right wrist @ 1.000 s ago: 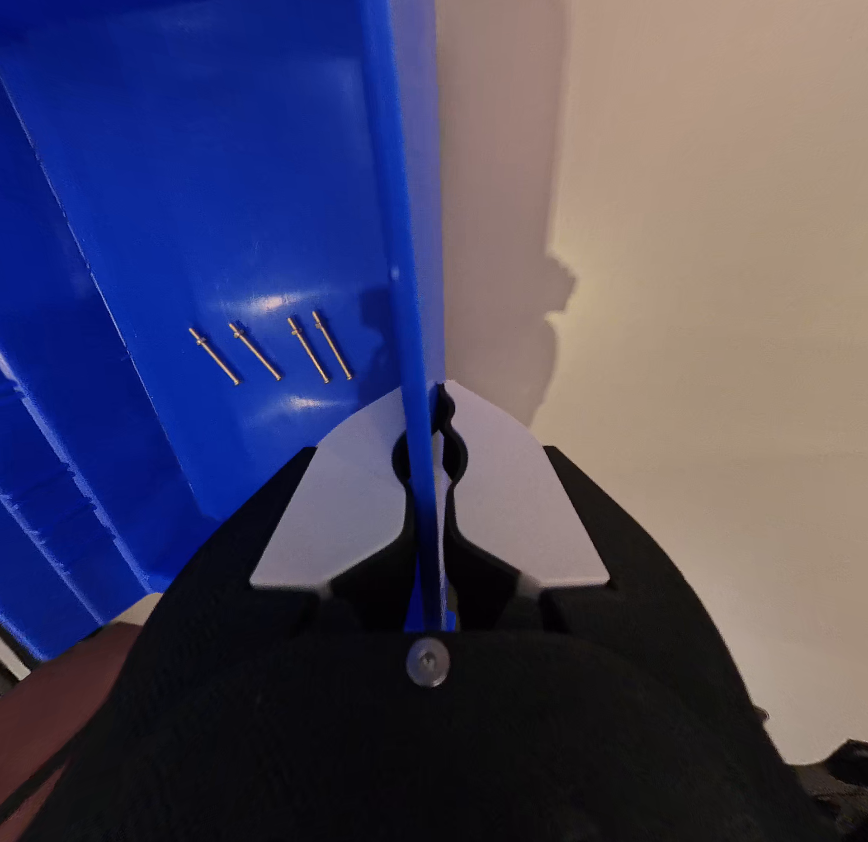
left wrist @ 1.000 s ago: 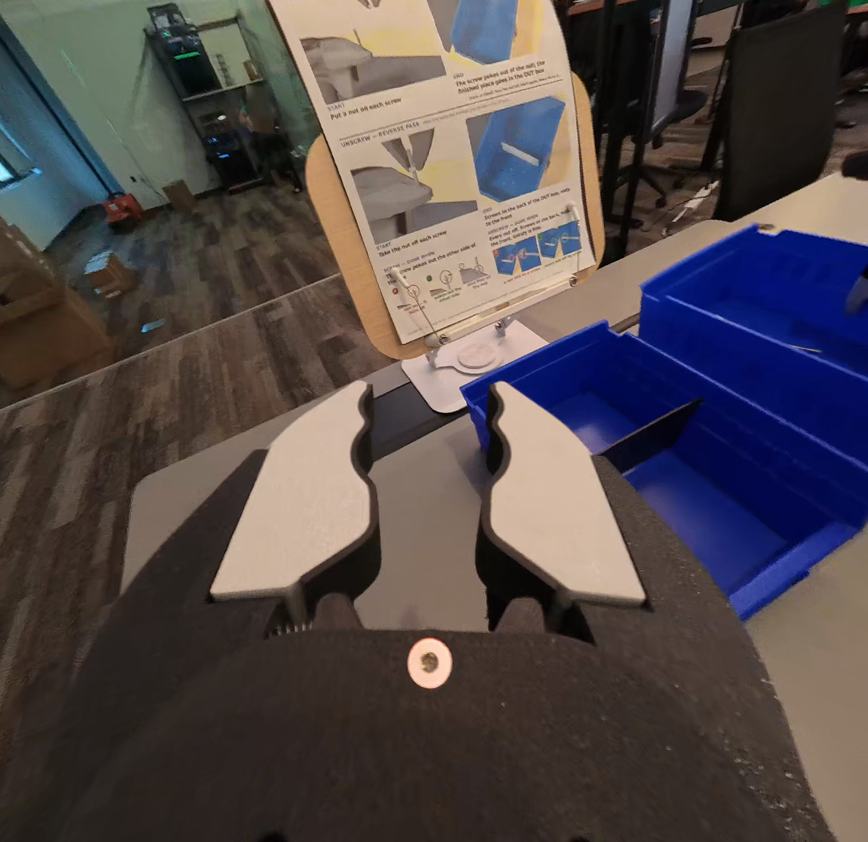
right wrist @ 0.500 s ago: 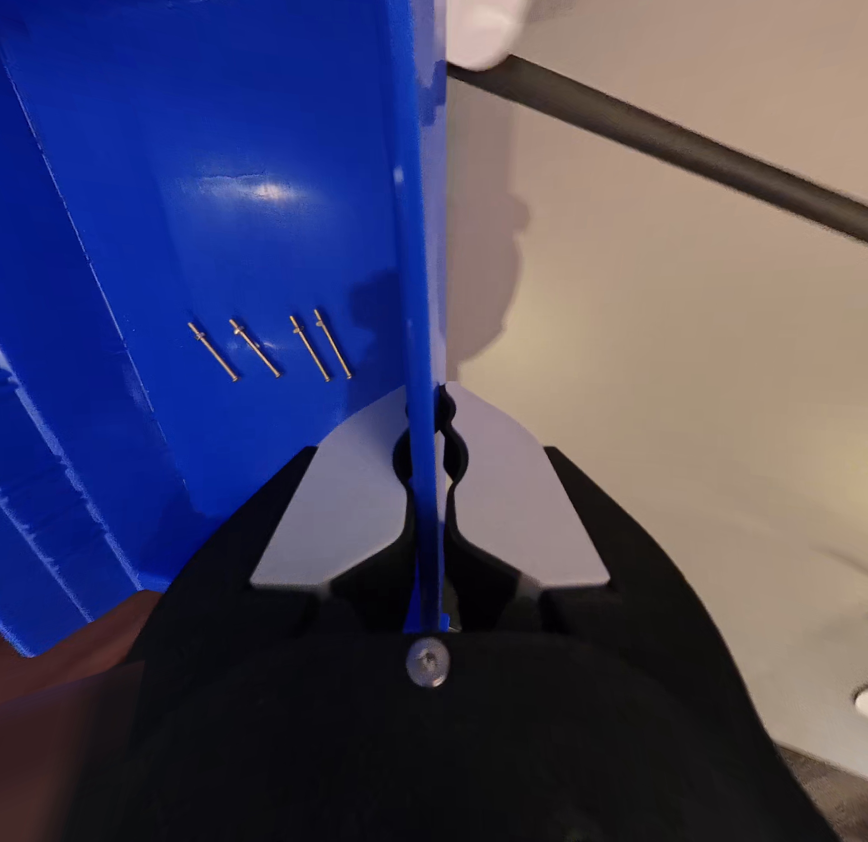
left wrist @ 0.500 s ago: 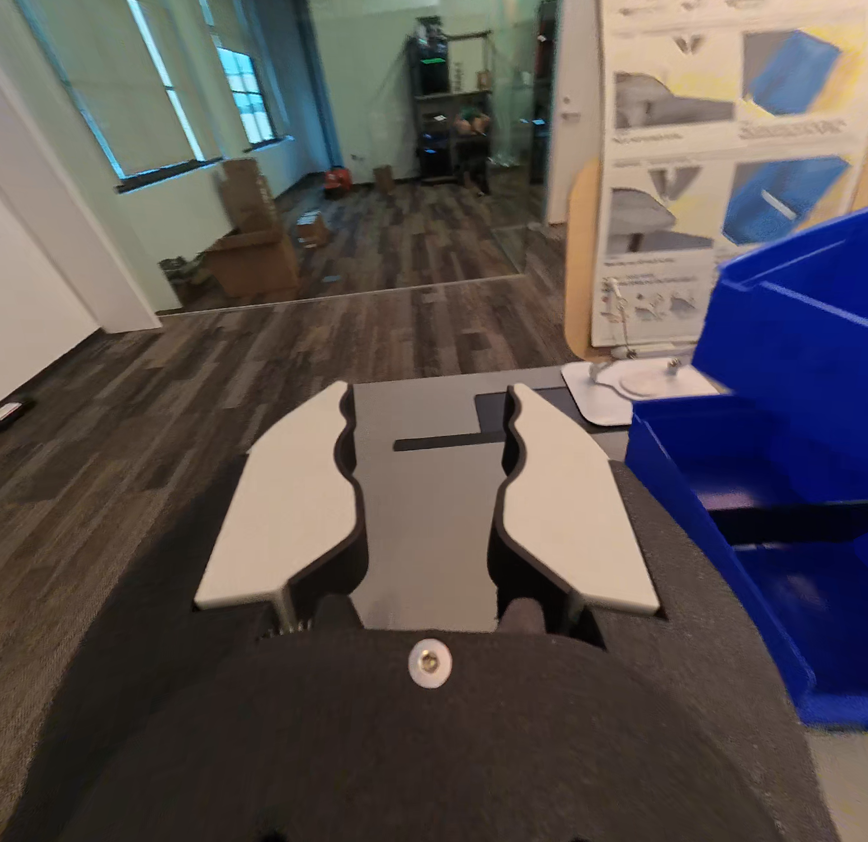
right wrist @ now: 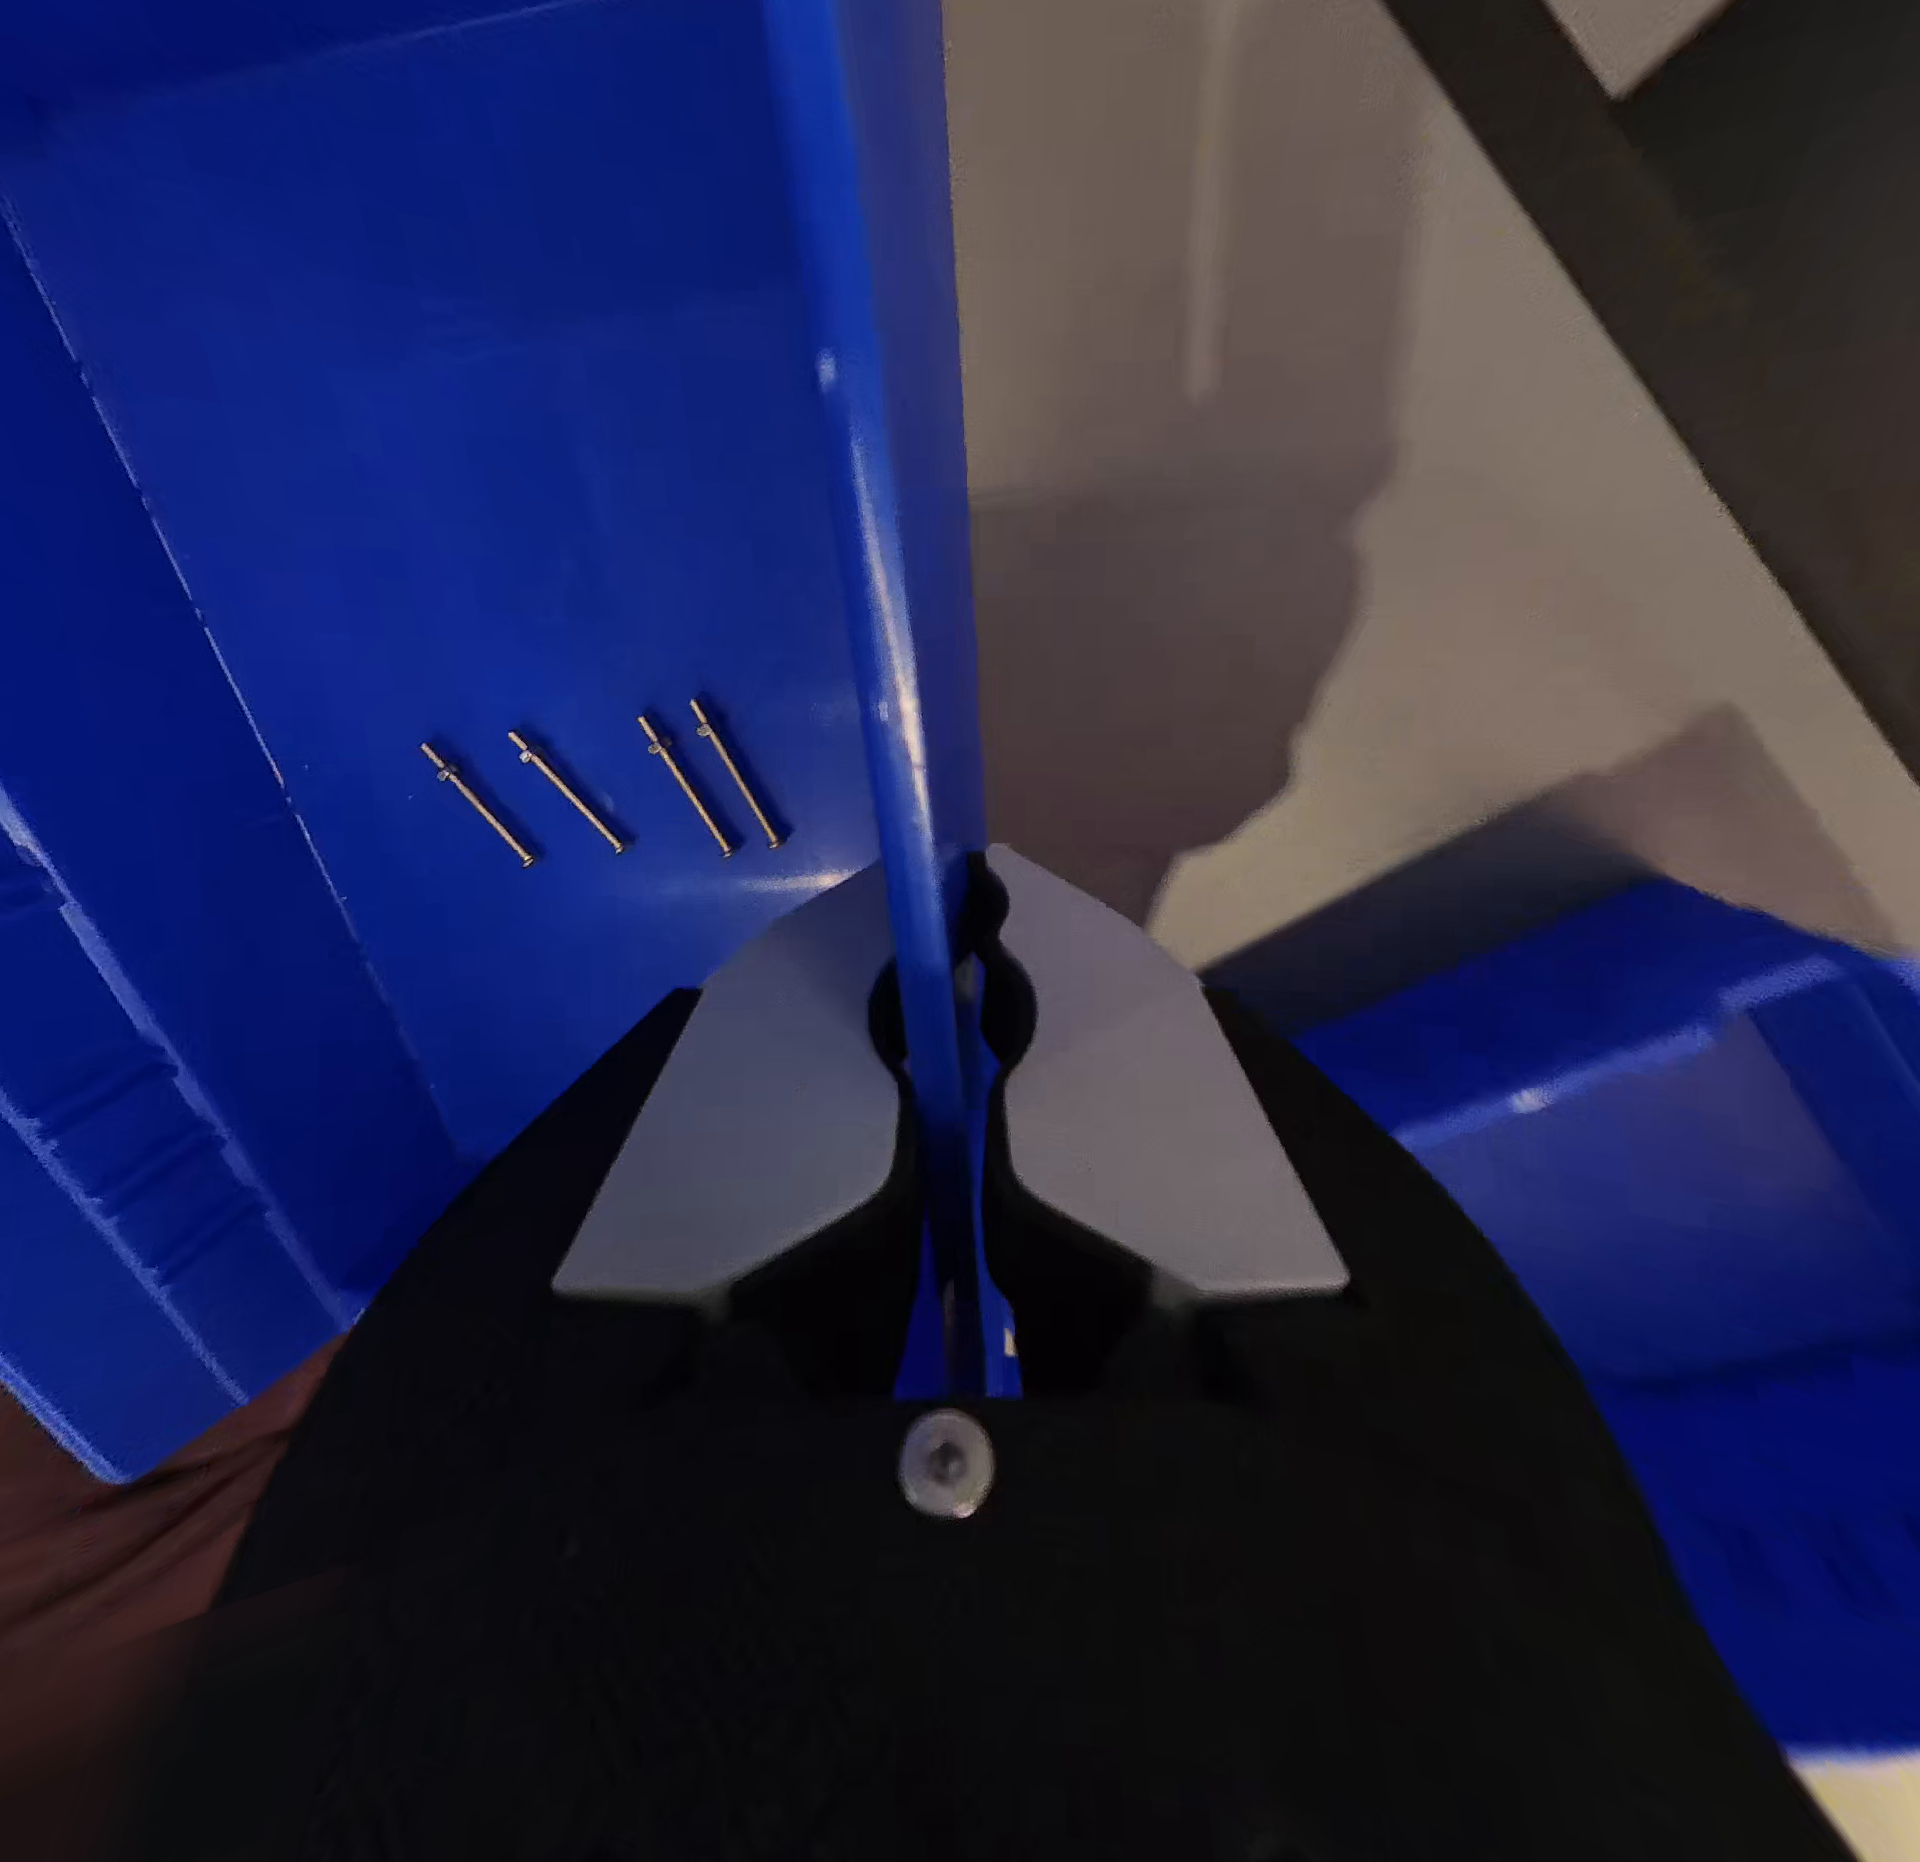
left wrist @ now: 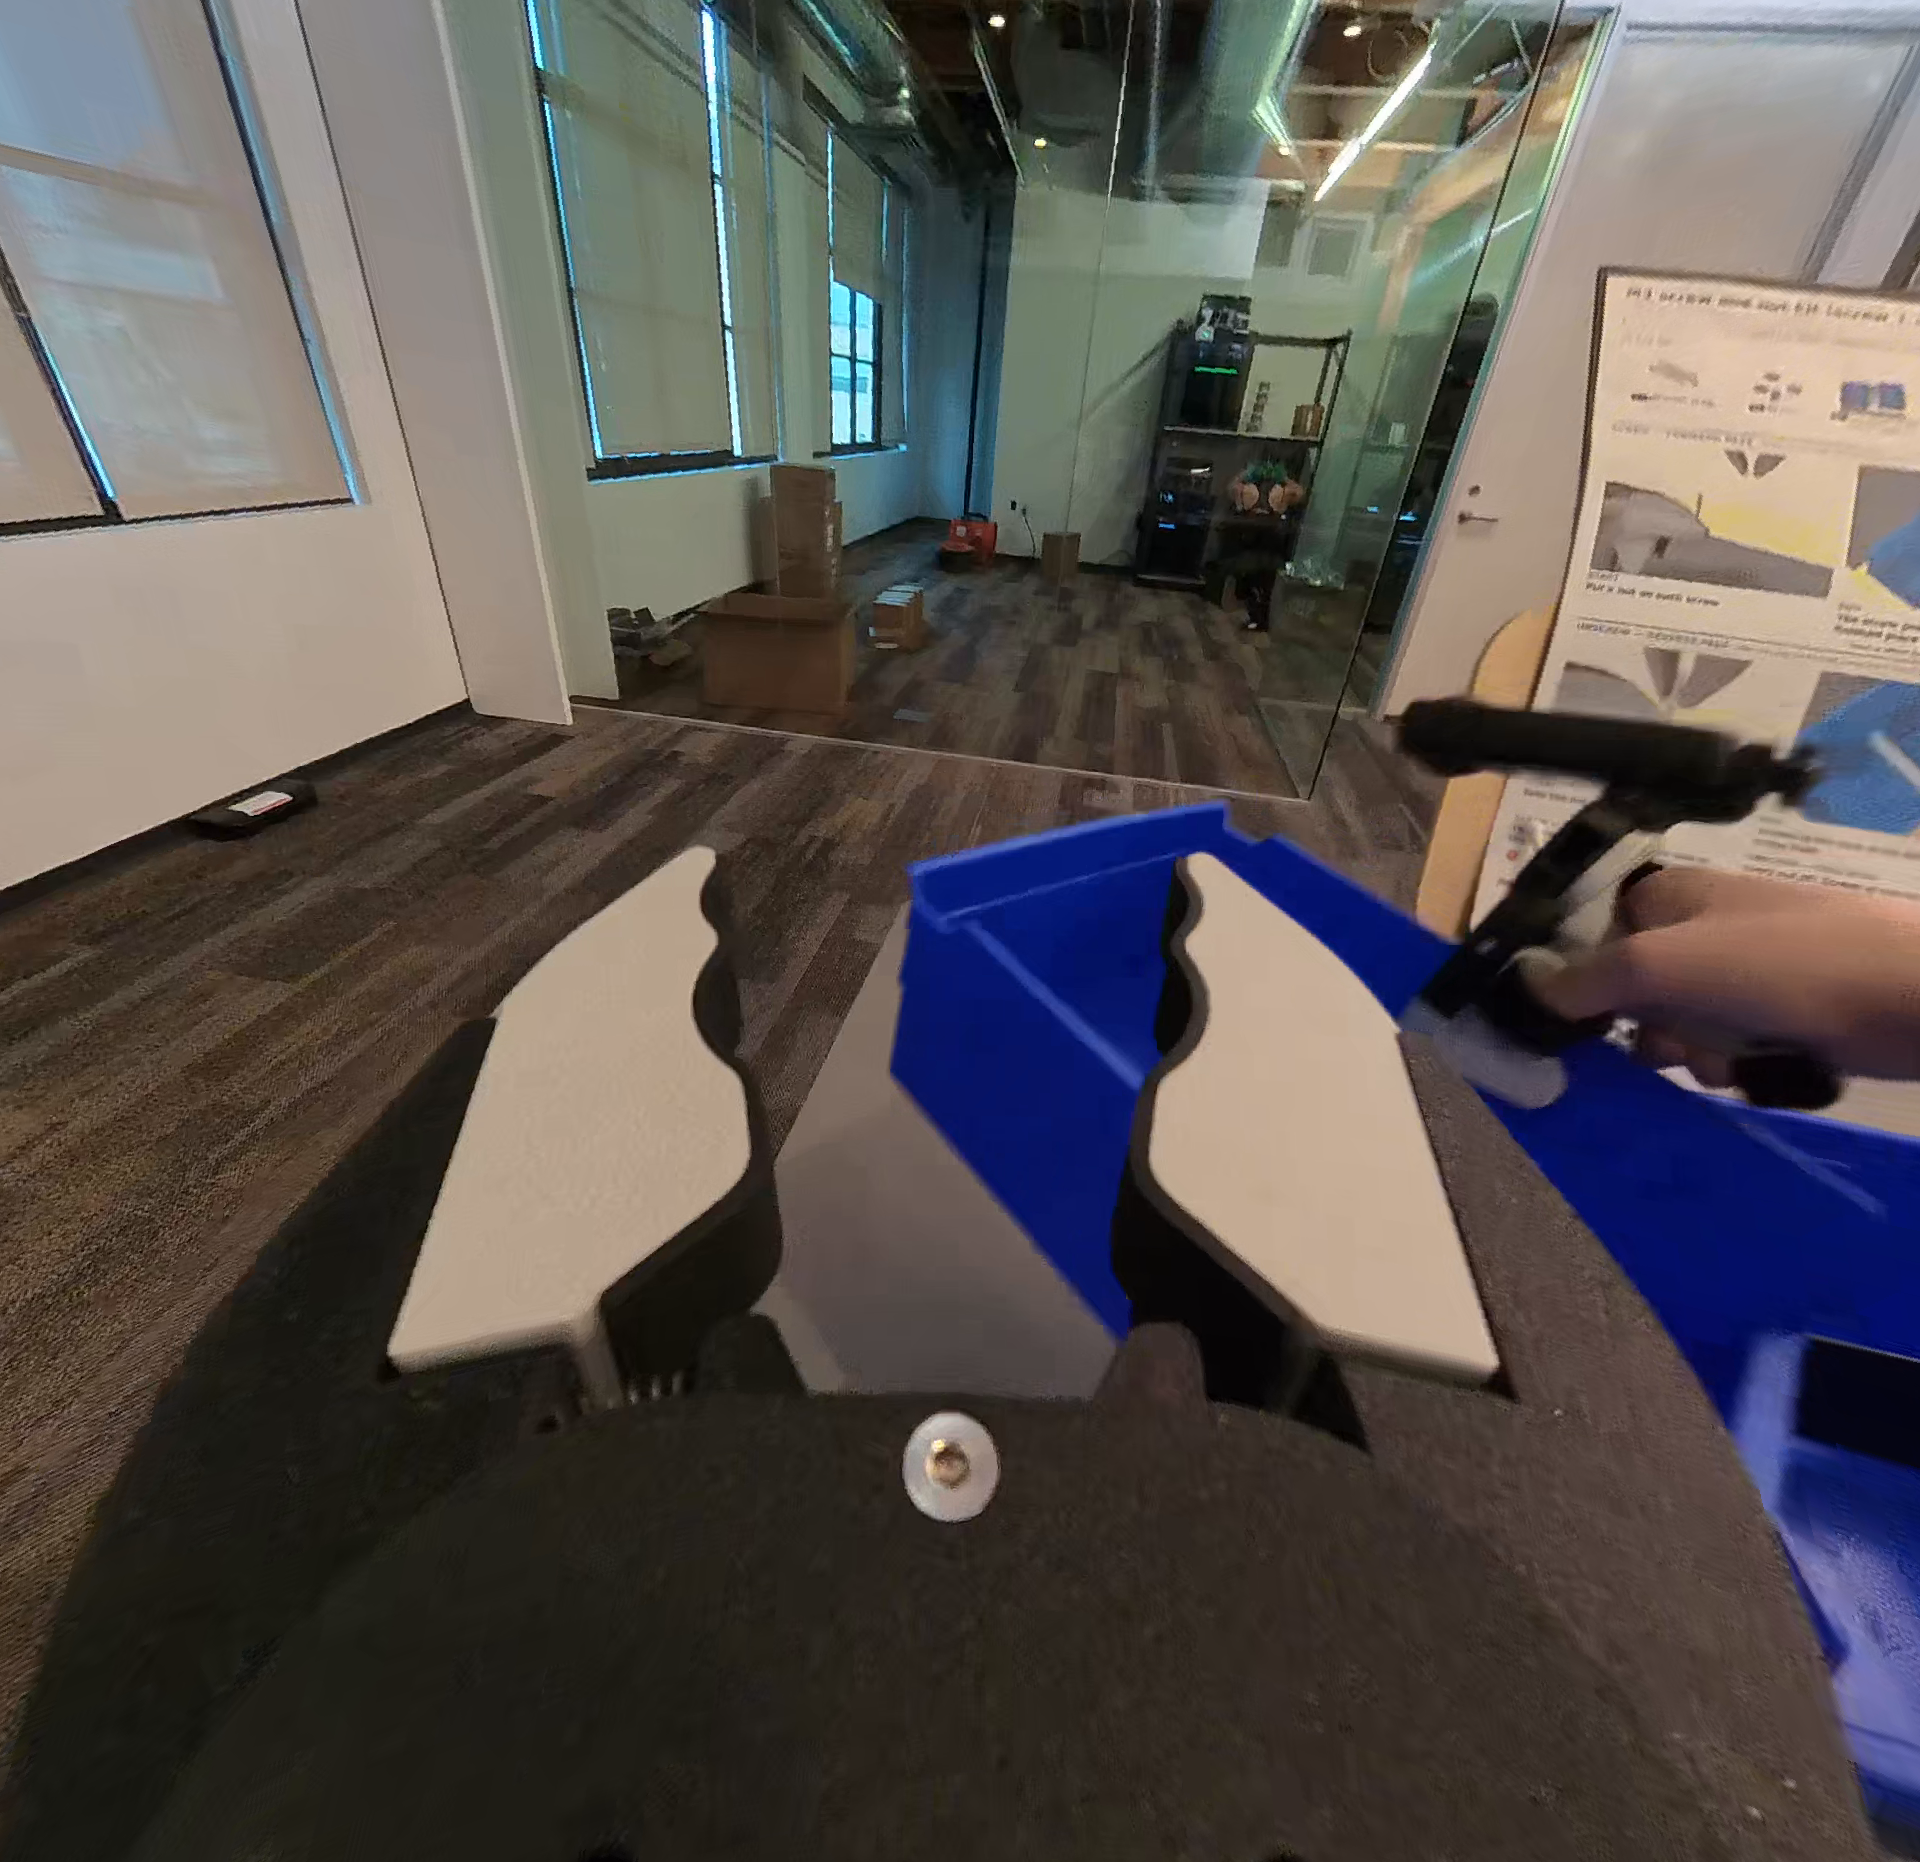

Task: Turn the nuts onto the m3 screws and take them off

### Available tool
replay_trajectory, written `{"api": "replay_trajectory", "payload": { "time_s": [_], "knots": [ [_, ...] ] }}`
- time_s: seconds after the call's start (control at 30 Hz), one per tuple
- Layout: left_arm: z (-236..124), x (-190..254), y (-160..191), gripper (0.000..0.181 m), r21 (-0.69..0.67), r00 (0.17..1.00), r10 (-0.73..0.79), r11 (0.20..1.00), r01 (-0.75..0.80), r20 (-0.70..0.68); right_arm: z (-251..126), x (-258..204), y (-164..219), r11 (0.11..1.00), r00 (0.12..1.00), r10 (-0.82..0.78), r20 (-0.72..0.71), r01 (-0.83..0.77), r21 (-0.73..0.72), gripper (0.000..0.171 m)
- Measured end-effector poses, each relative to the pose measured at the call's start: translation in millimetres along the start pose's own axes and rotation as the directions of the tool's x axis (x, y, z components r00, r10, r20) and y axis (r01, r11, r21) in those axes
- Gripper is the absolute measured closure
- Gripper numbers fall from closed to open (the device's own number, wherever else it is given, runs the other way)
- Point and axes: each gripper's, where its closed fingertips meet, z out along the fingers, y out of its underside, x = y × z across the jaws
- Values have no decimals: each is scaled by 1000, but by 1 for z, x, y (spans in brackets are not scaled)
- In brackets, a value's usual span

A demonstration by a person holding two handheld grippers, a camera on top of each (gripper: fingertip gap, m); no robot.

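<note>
Pinching the thin side wall of a glossy blue plastic bin (right wrist: 499, 441), the right gripper (right wrist: 951, 877) has its two pale grey fingers clenched on that wall, one inside the bin and one outside. On the bin's inner face, just left of the gripped wall, four slender brass-coloured screws (right wrist: 603, 789) lie side by side, each with what looks like a small nut near its upper end, though they are too small to be sure. Beyond the wall lies a light grey tabletop (right wrist: 1558, 462), with a second blue plastic bin (right wrist: 1558, 1137) near the gripper's right side.

The left gripper (left wrist: 945, 965) is released, its fingers spread wide with nothing between them. It hovers near the tabletop's edge, where the held bin's corner (left wrist: 1039, 981) shows between the fingers, farther off. To the right, a person's hand (left wrist: 1745, 981) grips the black handle of the other tool, in front of a printed instruction sheet (left wrist: 1745, 565) standing on a wooden board.
</note>
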Motion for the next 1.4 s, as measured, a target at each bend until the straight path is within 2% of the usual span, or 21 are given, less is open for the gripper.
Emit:
{"api": "replay_trajectory", "payload": {
  "time_s": [0.27, 0.43, 0.57, 0.63, 0.7, 0.77, 0.8, 0.87, 0.93, 0.97, 1.03, 1.13, 1.23, 1.3, 1.37, 1.4],
  "knots": [
    [10, 7, 13, 104, -65, 997, -14, 998, 10, -75, 98, 14, -3, 994, 993, 104, -58, -106, -30, 164],
    [14, 18, 17, 104, -86, 993, -4, 996, -6, -120, 128, 28, 9, 977, 977, 202, -73, -206, -51, 162],
    [17, 23, 18, 104, -93, 991, -1, 996, -11, -135, 124, 26, 5, 980, 978, 197, -66, -198, -10, 153],
    [19, 25, 22, 102, -113, 990, 2, 993, -18, -138, 106, 23, -6, 988, 989, 136, -55, -131, 83, 154],
    [21, 23, 26, 101, -137, 991, 3, 990, -21, -136, 69, 18, -19, 973, 998, 41, -57, -28, 229, 154],
    [25, 18, 37, 101, -190, 992, -1, 982, -22, -122, 16, 22, -15, 921, 989, -45, -138, 94, 378, 153],
    [27, 15, 44, 102, -224, 993, -3, 974, -23, -116, -9, 32, -2, 904, 978, -62, -201, 140, 405, 148],
    [34, 7, 56, 105, -272, 994, -22, 962, -8, -107, -49, 79, 44, 912, 930, -18, -366, 165, 375, 122],
    [41, -3, 66, 106, -303, 994, -66, 952, 38, -83, -79, 144, 105, 938, 862, 120, -493, 64, 341, 106],
    [44, -7, 69, 107, -312, 994, -86, 948, 59, -74, -86, 169, 136, 937, 844, 206, -495, -24, 349, 102],
    [47, -12, 69, 110, -302, 991, -121, 948, 97, -62, -84, 192, 191, 914, 848, 332, -414, -181, 362, 96],
    [50, -9, 68, 112, -291, 988, -135, 950, 109, -72, -68, 203, 256, 904, 834, 390, -390, -267, 333, 97],
    [52, 1, 69, 112, -307, 991, -103, 949, 72, -86, -41, 201, 287, 909, 847, 396, -355, -306, 283, 101],
    [52, 8, 70, 112, -323, 993, -77, 945, 43, -94, -23, 194, 294, 912, 878, 395, -269, -340, 228, 113],
    [52, 15, 70, 112, -329, 994, -54, 944, 19, -99, -15, 189, 294, 915, 899, 391, -196, -356, 190, 149],
    [52, 18, 70, 112, -328, 994, -42, 945, 7, -101, -16, 194, 295, 917, 896, 390, -211, -357, 178, 152]
  ]
}}
